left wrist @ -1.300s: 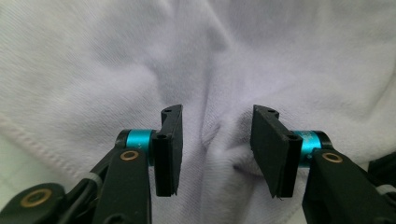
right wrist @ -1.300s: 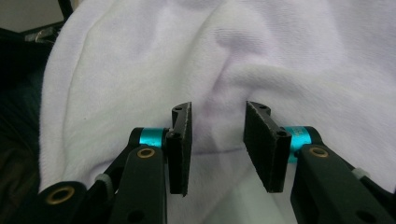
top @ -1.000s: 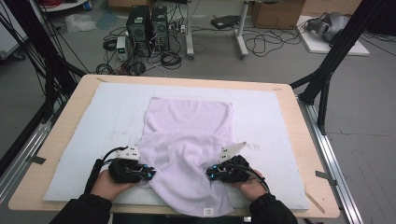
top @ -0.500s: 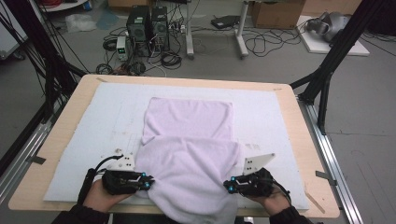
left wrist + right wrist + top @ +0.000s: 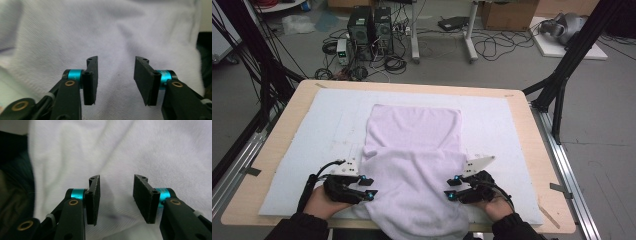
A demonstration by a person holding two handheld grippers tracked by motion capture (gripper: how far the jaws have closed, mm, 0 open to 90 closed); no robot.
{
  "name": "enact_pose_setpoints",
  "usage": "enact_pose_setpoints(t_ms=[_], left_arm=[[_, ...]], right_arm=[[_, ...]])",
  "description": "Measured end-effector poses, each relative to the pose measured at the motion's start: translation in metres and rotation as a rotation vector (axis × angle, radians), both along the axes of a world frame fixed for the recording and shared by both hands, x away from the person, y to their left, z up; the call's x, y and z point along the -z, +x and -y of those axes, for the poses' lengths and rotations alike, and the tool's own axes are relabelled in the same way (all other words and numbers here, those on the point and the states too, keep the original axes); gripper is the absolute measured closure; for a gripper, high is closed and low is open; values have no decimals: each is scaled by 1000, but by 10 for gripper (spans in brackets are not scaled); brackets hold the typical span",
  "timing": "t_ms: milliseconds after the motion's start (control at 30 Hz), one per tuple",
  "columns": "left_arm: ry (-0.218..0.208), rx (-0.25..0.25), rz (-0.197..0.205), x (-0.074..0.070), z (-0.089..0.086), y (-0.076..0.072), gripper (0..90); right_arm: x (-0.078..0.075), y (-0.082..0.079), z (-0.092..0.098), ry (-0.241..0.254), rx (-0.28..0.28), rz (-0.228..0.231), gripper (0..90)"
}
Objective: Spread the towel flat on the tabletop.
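Observation:
A pale lilac towel [image 5: 412, 130] lies on the white mat [image 5: 312, 130], and its near part is folded back and hangs over the table's front edge. My left gripper [image 5: 369, 187] sits at the towel's near left edge and points inward. Its jaws have just been opening and are now open, with only cloth [image 5: 75, 32] lying beyond the left gripper [image 5: 115, 75]. My right gripper [image 5: 451, 189] mirrors it at the near right edge. Its jaws have also just been opening, and the right gripper [image 5: 116, 195] is open over towel [image 5: 150, 150], with nothing pinched.
The wooden table [image 5: 532, 150] frames the mat. Black frame posts [image 5: 562, 75] stand at both sides. Computers [image 5: 369, 25] and cables lie on the floor beyond the far edge. A dark sleeve [image 5: 15, 182] shows beside the towel's edge.
Both grippers drew the towel's near part outward and toward the front edge, then came slightly back in. Their jaws went from shut on the cloth to open. The near layer lies wider and flatter.

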State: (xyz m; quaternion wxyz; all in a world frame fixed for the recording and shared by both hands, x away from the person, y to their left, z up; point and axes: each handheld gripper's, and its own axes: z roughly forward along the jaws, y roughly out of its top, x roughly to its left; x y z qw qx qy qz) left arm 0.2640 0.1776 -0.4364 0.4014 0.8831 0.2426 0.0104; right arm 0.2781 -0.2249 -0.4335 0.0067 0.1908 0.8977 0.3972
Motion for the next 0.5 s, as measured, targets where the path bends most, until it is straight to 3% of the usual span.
enact_pose_setpoints(t_ms=[100,133,200,367,500], left_arm=[[-31,15,3,6,-2,-1,707],[-32,18,-9,7,-3,-1,776],[-24,18,1,7,-3,-3,871],[-11,31,19,5,-3,-16,888],[-7,53,17,4,-7,-33,896]], right_arm=[[7,3,-7,-41,-15,-10,653],[7,2,-7,-41,-22,7,729],[7,3,-7,-37,-42,-19,864],[8,-2,-6,-19,-64,-43,876],[7,-19,-7,-17,-97,-40,878]])
